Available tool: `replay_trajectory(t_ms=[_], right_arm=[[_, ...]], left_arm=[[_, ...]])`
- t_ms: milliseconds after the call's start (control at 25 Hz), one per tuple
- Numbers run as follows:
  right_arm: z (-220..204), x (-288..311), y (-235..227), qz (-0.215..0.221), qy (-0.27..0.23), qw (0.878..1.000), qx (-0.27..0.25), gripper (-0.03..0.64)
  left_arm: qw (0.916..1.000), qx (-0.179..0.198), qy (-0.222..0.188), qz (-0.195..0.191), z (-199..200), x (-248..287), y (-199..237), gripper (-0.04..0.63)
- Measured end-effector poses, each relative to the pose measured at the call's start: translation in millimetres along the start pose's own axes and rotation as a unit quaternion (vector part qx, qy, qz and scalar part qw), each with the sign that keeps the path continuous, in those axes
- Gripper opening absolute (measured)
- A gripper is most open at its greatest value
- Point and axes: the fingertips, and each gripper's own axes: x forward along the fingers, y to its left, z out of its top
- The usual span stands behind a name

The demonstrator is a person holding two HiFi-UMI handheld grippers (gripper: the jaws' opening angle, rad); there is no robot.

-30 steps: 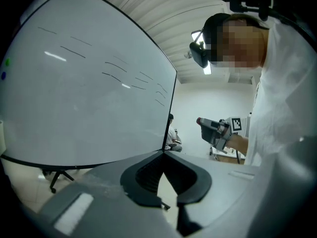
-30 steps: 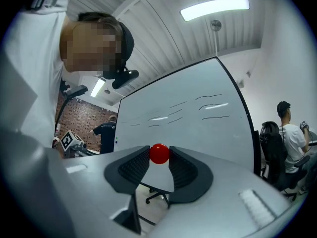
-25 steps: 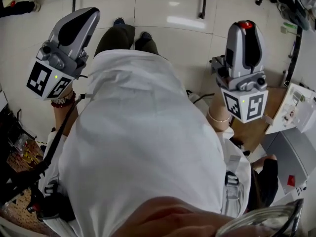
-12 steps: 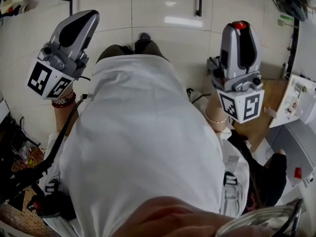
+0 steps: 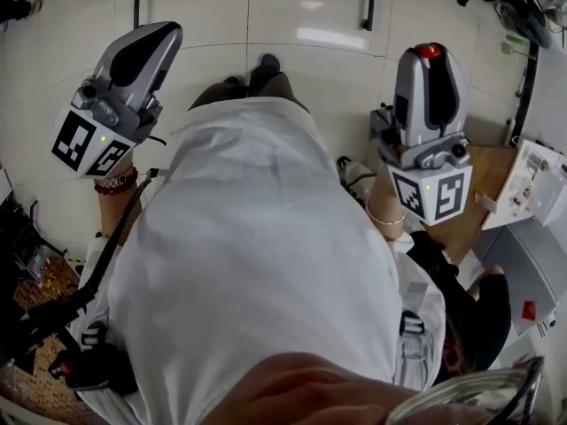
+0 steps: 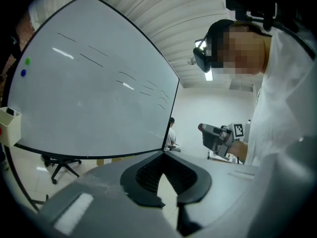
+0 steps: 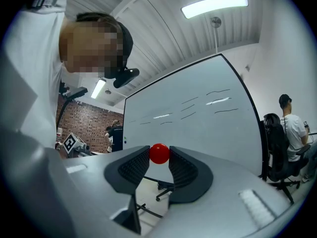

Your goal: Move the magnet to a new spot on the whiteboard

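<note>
A round red magnet [image 7: 159, 153] sits pinched between the tips of my right gripper [image 7: 159, 151], which is shut on it. From the head view, the magnet [image 5: 429, 50] shows as a red cap at the top of the right gripper [image 5: 429, 56], held up beside the white shirt. The whiteboard [image 7: 198, 115] stands ahead of the right gripper, some way off. My left gripper [image 6: 163, 154] is shut with nothing in it, its tips touching. It points past the whiteboard [image 6: 89, 88], which fills the left of that view. In the head view the left gripper [image 5: 162, 34] is raised at the left.
A green magnet [image 6: 27, 61] and a blue magnet [image 6: 23, 73] stick near the whiteboard's left edge. Office chairs [image 7: 276, 152] stand by the board, one with a seated person [image 7: 293, 128]. A wooden table [image 5: 469, 211] with boxes lies to my right.
The right gripper has drifted slightly left and down in the head view, still holding the red magnet. The feet below have shifted. The left gripper has barely moved.
</note>
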Motion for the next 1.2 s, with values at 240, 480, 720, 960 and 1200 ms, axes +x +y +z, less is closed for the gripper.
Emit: replay_trajectory(t_ms=[240, 480, 720, 960, 1200], right_arm=[[-3.2, 30.2, 45.0, 0.008, 0.030, 1.000, 0.004, 0.126], [-12.1, 45.5, 105.8, 0.010, 0.047, 0.999, -0.003, 0.126], [-2.2, 34.4, 130.8, -0.023, 0.040, 0.999, -0.024, 0.126], [1.6, 28.7, 130.8, -0.046, 0.040, 0.998, -0.027, 0.126], [14.5, 46.7, 83.4, -0.042, 0.030, 0.998, -0.041, 0.126]], left_arm=[[0.9996, -0.026, 0.004, 0.005, -6.2, -49.3, 17.8, 0.006], [0.9993, -0.038, -0.001, 0.007, -26.7, -104.2, 35.1, 0.006], [0.9994, -0.030, -0.014, -0.009, -30.6, -134.9, 39.4, 0.006], [0.9988, -0.028, -0.025, -0.032, -25.8, -127.0, 44.2, 0.006], [0.9977, -0.016, -0.041, -0.052, -4.9, -74.3, 40.8, 0.006]])
